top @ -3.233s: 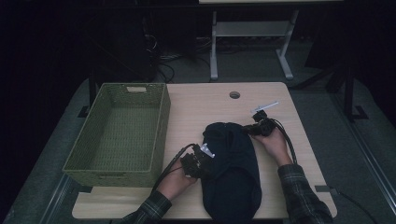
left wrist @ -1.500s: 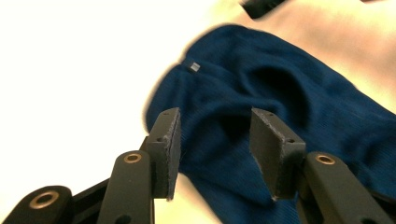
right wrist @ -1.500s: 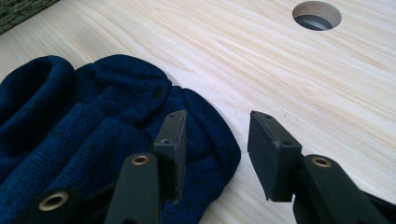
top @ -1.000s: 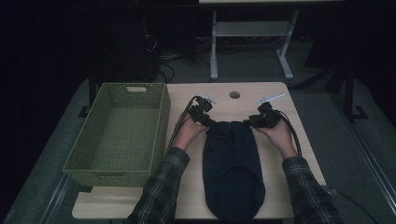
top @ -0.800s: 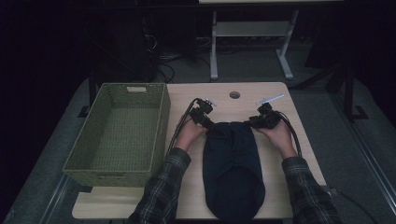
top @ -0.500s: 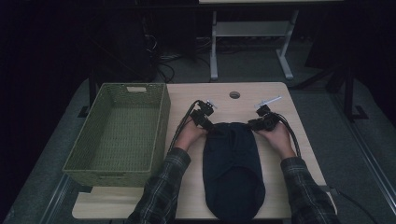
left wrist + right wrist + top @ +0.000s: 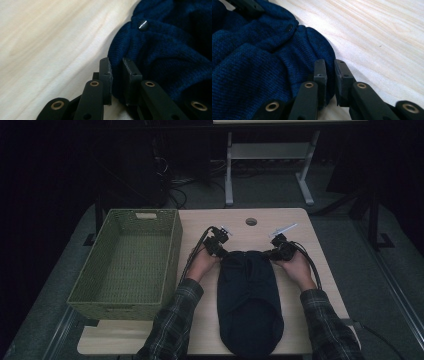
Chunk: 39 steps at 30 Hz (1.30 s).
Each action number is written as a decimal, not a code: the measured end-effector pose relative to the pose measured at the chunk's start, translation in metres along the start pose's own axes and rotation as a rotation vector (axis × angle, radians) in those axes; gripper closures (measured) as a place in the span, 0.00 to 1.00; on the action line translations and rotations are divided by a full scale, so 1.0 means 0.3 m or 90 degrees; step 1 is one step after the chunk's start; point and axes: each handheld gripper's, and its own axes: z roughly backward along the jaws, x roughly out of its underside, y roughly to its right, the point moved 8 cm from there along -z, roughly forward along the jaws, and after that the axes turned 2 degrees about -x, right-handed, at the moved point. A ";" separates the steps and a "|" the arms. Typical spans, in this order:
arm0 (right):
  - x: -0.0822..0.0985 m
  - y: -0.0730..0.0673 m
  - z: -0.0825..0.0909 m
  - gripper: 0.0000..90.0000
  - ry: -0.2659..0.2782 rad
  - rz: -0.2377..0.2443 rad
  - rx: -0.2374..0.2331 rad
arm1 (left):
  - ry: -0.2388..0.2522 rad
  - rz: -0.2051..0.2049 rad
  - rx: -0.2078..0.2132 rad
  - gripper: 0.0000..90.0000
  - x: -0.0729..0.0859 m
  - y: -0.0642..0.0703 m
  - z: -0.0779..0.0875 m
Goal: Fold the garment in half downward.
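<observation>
A dark navy knitted garment (image 7: 249, 302) lies lengthwise on the wooden table (image 7: 250, 234), folded narrow. My left gripper (image 7: 220, 250) sits at its far left corner, my right gripper (image 7: 274, 254) at its far right corner. In the left gripper view the garment's rounded edge (image 7: 155, 57), with a small dark button (image 7: 143, 24), fills the gap of the left gripper (image 7: 117, 75). In the right gripper view a fold of the knit (image 7: 262, 65) is pinched in the right gripper (image 7: 329, 75). Both pairs of jaws have just been closing, with fabric between them.
A green woven basket (image 7: 174, 251) stands empty on the table's left half, close to my left forearm. A round cable hole (image 7: 251, 221) lies beyond the garment. Bare wood shows right of the garment. A white desk frame (image 7: 270, 151) stands on the floor behind.
About three seconds back the garment lay bunched with my left hand at its near left side; now it lies straight and both hands sit at its far corners, nearly still over the last second.
</observation>
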 end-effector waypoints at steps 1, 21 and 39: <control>-0.004 -0.001 0.008 0.90 0.003 0.003 0.004 | 0.013 -0.002 -0.009 0.88 -0.010 -0.005 0.021; -0.185 -0.045 0.288 0.91 0.143 0.061 0.047 | 0.136 -0.066 -0.097 0.88 -0.191 0.011 0.318; -0.161 -0.162 0.360 0.90 0.202 0.118 0.075 | 0.179 -0.111 -0.141 0.87 -0.126 0.127 0.412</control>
